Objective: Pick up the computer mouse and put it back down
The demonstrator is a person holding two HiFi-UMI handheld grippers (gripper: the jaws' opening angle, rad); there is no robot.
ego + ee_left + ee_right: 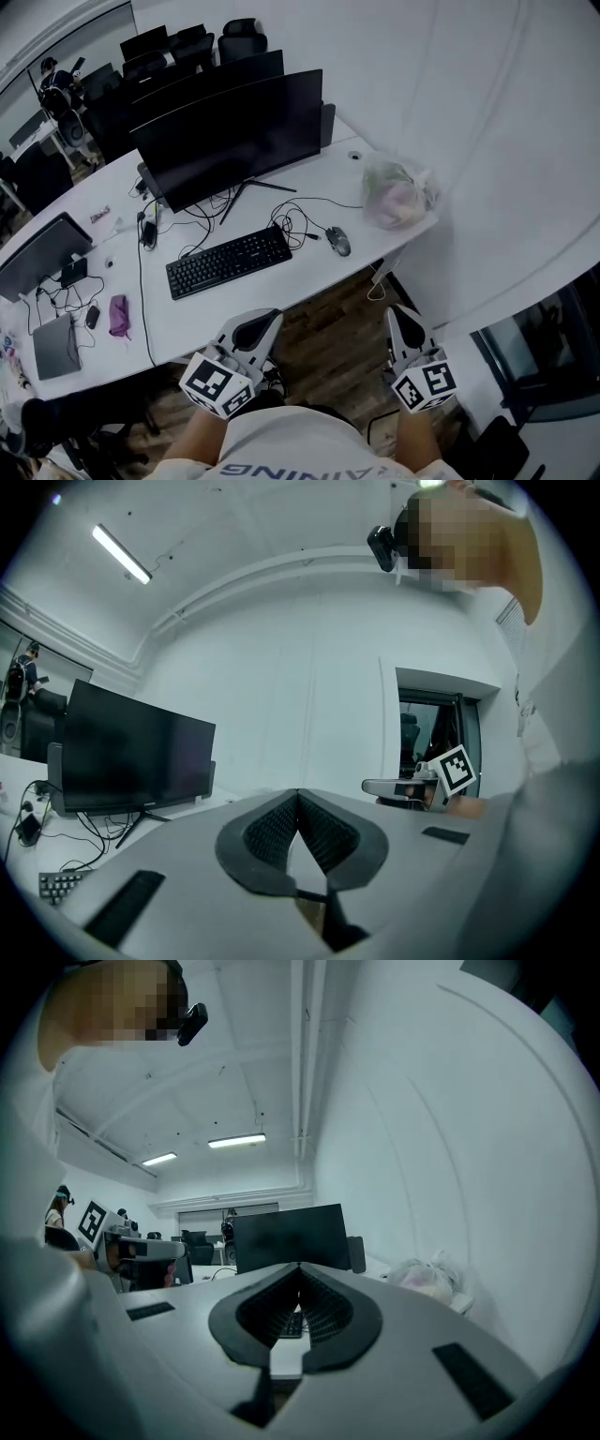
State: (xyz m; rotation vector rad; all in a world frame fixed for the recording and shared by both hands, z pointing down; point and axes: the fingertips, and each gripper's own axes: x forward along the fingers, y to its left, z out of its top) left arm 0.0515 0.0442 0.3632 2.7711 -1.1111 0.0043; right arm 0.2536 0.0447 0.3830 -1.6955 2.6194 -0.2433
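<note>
Desk (pixel 206 314), white: one, filling the upper-left half of the head view. Monitor (pixel 234 131), large, dark, curved: one, on a splayed stand at the desk's middle. Keyboard (pixel 230 261), black: one, at 6 o'clock of the monitor. Computer mouse (pixel 338 241), dark: one, resting on the desk at 3 o'clock of the keyboard, near but apart from it, close to the desk's front edge, untouched by either gripper. Cables (pixel 292 225), black, tangled: one bundle between keyboard and mouse; count of strands cannot be told. Plastic bag (pixel 398 195), translucent, with pale contents: one, at 1 o'clock of the mouse, on the desk's corner. Smaller dark screen (pixel 42 255): one, at 9 o'clock of the keyboard. Closed laptop (pixel 56 345), grey: one, at 6 o'clock of that screen. Pink pouch (pixel 118 315): one, at 3 o'clock of the laptop. Left gripper (pixel 255 330): one, at 6 o'clock of the keyboard, over the desk's edge, jaws pressed together with nothing between them. Right gripper (pixel 405 328): one, at 5 o'clock of the mouse, over the wooden floor (pixel 323 328), jaws likewise together and empty. Marker cubes (pixel 217 386): two, one on each gripper.
</note>
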